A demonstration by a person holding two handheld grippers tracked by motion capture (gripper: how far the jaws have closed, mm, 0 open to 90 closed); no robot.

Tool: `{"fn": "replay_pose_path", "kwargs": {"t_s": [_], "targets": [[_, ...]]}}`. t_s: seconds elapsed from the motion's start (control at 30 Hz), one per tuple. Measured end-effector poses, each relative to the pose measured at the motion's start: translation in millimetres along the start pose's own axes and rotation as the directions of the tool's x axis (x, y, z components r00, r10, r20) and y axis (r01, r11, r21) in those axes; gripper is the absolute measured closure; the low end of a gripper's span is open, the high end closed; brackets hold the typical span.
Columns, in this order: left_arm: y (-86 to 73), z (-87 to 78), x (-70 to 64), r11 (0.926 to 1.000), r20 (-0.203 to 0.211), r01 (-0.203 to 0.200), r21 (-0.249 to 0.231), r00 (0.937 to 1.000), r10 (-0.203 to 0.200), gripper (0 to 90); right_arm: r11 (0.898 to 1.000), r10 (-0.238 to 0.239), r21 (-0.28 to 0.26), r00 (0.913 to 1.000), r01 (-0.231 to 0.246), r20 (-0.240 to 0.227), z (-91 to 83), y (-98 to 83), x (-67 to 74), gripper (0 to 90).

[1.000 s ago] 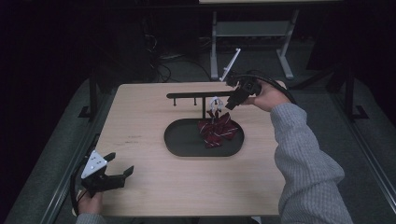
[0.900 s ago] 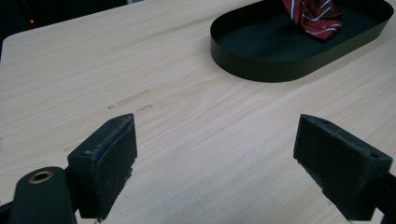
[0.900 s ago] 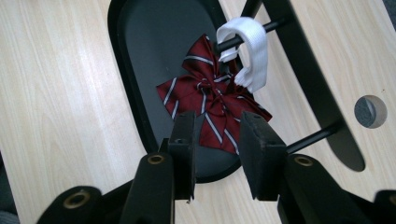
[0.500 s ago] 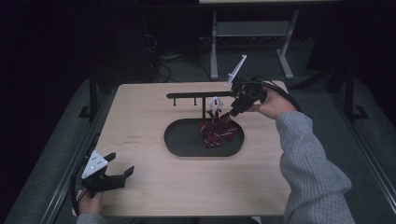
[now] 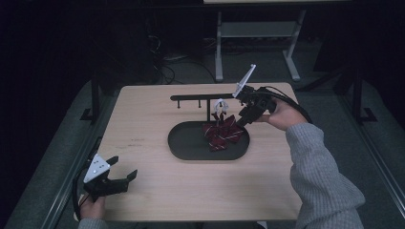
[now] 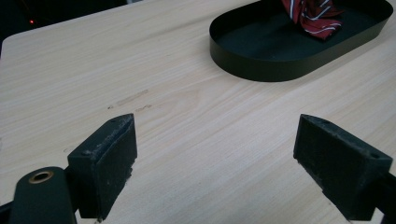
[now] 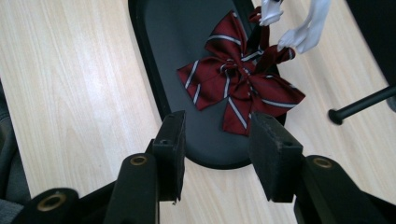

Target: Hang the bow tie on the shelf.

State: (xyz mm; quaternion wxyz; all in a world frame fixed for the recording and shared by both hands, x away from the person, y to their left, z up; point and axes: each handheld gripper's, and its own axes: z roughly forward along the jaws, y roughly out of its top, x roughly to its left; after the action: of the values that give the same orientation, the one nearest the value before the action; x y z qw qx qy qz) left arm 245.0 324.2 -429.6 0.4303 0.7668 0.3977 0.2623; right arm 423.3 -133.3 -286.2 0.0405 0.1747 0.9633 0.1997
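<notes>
Bow [image 5: 222,134] lies in the black tray [image 5: 186,145] beneath the rack [image 5: 198,98], our right gripper [image 5: 242,119] just opening with nothing between its jaws, left gripper [image 5: 125,177] spread idle — hanging it remains, we reckon.

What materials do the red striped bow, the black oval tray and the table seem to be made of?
Red striped bow: woven fabric, slight sheen, judging by soft folds and creases.
Black oval tray: probably thin painted metal, matte; its wall is thin, with a sharp edge.
Table: light wood or wood-look laminate, with visible grain lines.
</notes>
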Motion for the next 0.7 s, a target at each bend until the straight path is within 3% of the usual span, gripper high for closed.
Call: {"fn": "replay_pose_path", "kwargs": {"t_s": [0.7], "targets": [[0.0, 0.7, -0.7, 1.0, 0.001, -0.004, 0.002, 1.0, 0.004, 13.1, 0.999, 0.038, -0.025, 0.9992, -0.038, -0.011, 9.2, -34.2, 16.1, 50.1]]}}
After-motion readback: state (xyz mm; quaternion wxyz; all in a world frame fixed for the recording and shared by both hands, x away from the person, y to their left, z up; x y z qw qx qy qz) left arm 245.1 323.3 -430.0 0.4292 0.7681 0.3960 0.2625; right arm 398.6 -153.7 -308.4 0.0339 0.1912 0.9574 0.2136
